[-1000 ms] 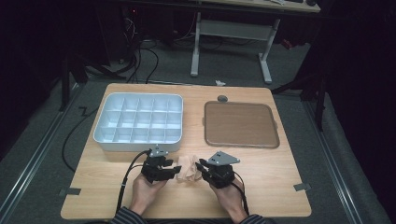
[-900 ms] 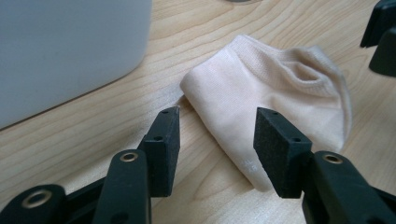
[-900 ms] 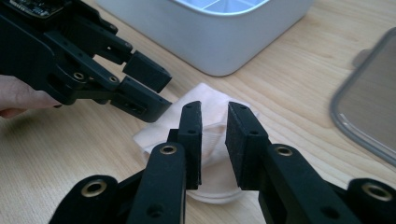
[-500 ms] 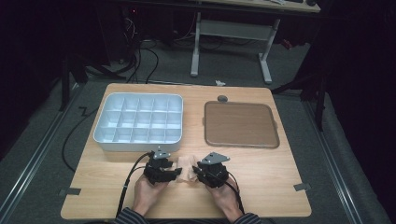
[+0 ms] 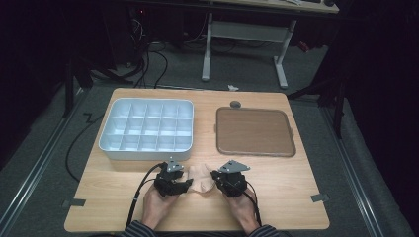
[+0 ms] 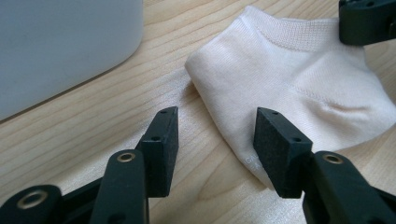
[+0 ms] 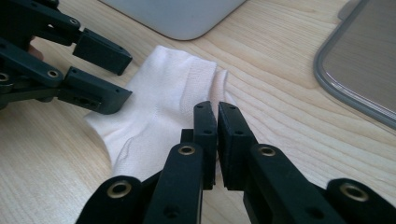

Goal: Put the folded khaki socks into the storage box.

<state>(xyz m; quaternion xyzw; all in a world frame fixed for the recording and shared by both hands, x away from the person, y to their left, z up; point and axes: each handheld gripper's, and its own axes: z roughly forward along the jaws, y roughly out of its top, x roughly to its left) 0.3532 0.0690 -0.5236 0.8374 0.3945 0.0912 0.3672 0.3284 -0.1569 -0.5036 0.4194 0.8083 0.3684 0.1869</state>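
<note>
At the near edge of the wooden table (image 5: 296,182), the person's two hands hold the grippers on either side of a cream ankle sock (image 5: 200,178), which lies flat on the bare wood between them. The left gripper (image 6: 215,128) has its jaws standing apart: in the left gripper view one pad rests over the near edge of the sock and the other over plain wood just beside it, neither pressing the fabric. The right gripper (image 7: 216,126) has just been closing, and its jaws now stand together with only a thin slit between the pads; in the right gripper view they meet at the sock's edge, and a small fold of fabric rises right at the tips, so the pads appear pinched on the sock. In the high view the left gripper (image 5: 174,183) and right gripper (image 5: 222,181) face each other across the sock, a cable trailing back from each. Just beyond the sock, on the left, sits a white compartment tray (image 5: 109,146) divided into a grid of cells. Level with it on the right lies a shallow brown tray (image 5: 289,129), well apart from the sock. Behind that tray, near the table's far edge, rests a small dark round object (image 5: 235,104).
</note>
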